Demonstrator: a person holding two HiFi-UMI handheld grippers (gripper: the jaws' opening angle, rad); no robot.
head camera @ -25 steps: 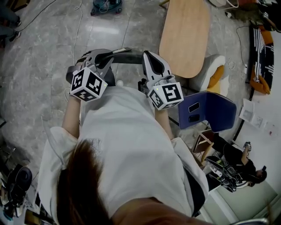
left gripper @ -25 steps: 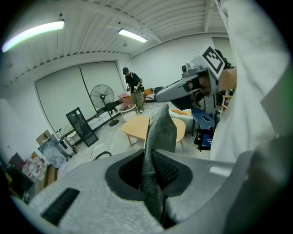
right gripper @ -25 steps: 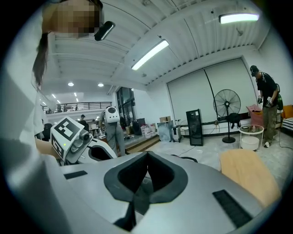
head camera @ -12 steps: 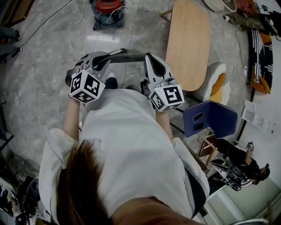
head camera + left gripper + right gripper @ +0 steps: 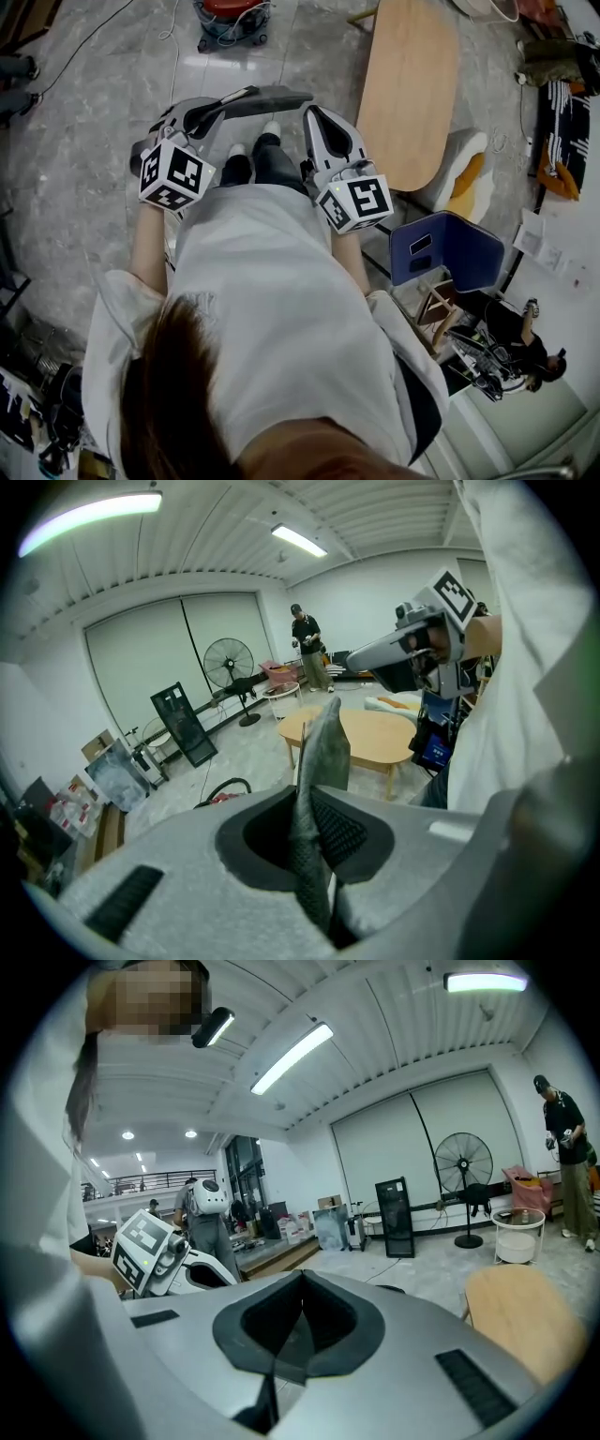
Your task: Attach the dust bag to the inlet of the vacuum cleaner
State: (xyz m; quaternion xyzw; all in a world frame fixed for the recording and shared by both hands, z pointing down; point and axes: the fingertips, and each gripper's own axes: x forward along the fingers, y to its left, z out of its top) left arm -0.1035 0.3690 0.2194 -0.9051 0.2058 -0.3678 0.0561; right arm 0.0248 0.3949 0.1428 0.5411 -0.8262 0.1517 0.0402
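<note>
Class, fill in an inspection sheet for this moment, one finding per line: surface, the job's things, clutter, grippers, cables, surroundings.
surface: grey stone floor; no worktop in use.
job's things: dust bag sticks out flat from the left gripper; red vacuum cleaner stands on the floor ahead, apart from the bag.
clutter: wooden table and blue chair to the person's right.
grippers: left gripper shut on the dust bag; right gripper shut, nothing in it.
cables: pale cable lies on the floor beside the vacuum cleaner.
surroundings: standing fan, ceiling strip lights, another person at the far end.
</note>
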